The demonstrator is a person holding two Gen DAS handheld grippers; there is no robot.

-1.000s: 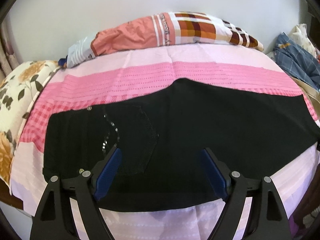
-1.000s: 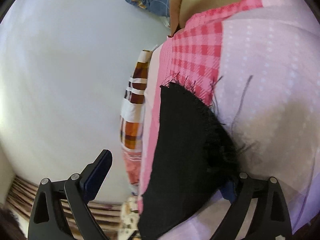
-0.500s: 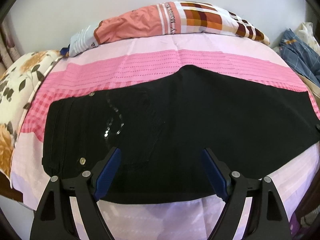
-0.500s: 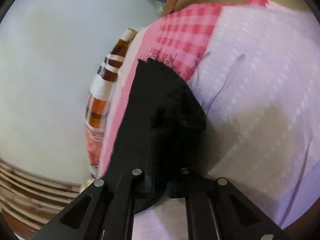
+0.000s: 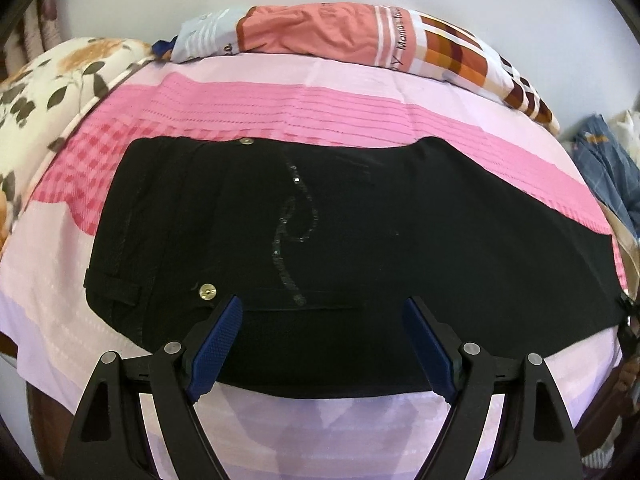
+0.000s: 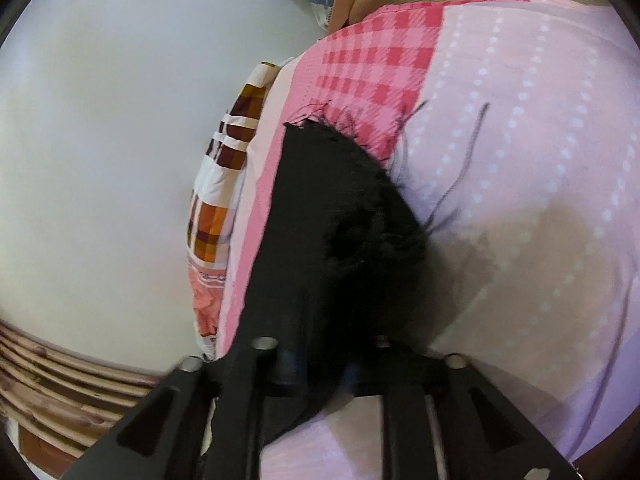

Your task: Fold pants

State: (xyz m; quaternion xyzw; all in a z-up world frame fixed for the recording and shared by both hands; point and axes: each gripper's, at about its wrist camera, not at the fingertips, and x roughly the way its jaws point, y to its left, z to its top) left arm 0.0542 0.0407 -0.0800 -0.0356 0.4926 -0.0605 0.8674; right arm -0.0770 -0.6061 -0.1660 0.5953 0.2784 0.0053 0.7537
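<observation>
While the left tongs (image 5: 322,344) gape wide above the pants (image 5: 400,248), the right tongs (image 6: 324,364), jaws just reopening slightly, pinch the frayed hem (image 6: 360,184).

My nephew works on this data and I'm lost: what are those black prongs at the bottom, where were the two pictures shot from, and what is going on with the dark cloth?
There is no robot here. A person holds a two-finger clamp in each hand, and a wide-angle camera on each clamp looks out along its fingers.

The left wrist view looks down on a bed with a pink sheet. Black pants lie flat across it, and a patchwork pillow sits at the far edge. The left gripper stands open above the pants' near edge, holding nothing.

The right wrist view is at the other end. The right gripper is clamped on the frayed hem of the pants; its jaws have just eased slightly wider, with the cloth between them.
</observation>
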